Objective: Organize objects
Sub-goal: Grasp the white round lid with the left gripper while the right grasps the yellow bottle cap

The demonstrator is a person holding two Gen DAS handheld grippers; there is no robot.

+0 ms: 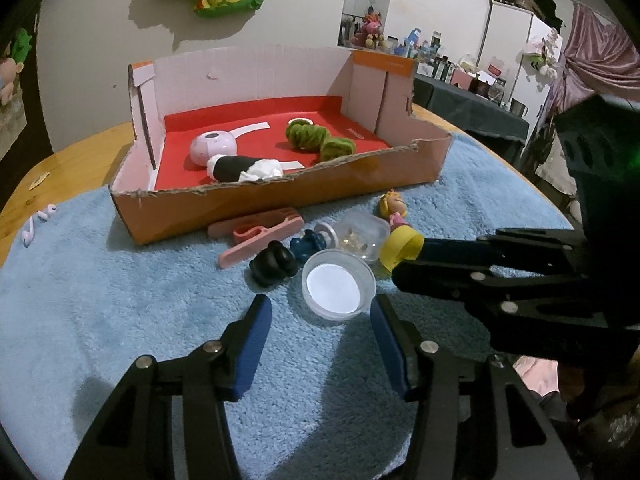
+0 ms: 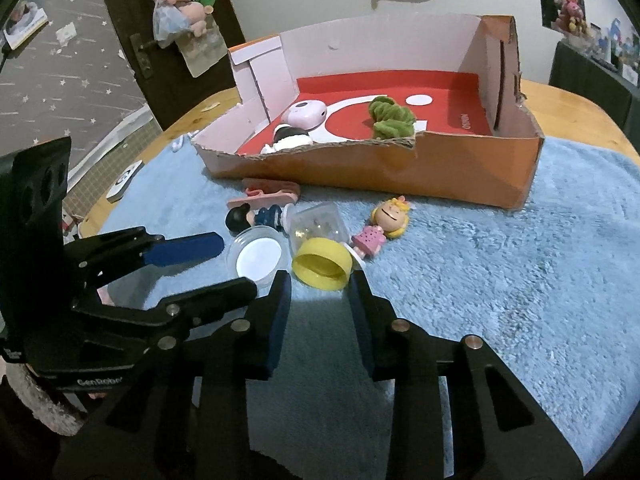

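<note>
An orange cardboard box [image 1: 280, 200] [image 2: 460, 176] with a red floor holds a pink round device [image 1: 214, 146], a black-and-white toy [image 1: 240, 168] and green fuzzy pieces [image 1: 316, 138]. In front of it on the blue towel lie a pink comb [image 1: 260, 232], a black-haired figurine [image 1: 276, 266] [image 2: 256, 218], a clear round lid [image 1: 338, 290] [image 2: 258, 260], a clear container [image 1: 360, 234] [image 2: 316, 224], a yellow cap [image 1: 400, 248] [image 2: 322, 264] and a blonde doll [image 1: 394, 206] [image 2: 384, 226]. My left gripper [image 1: 320, 316] is open just short of the clear lid. My right gripper [image 2: 320, 294] is open just short of the yellow cap.
The blue towel [image 1: 120, 300] covers a wooden table [image 1: 72, 160]. White earphones [image 1: 38, 220] lie at the towel's left edge. A small white device [image 2: 124, 180] lies on the table's left side. A cluttered dark table [image 1: 460, 80] stands behind on the right.
</note>
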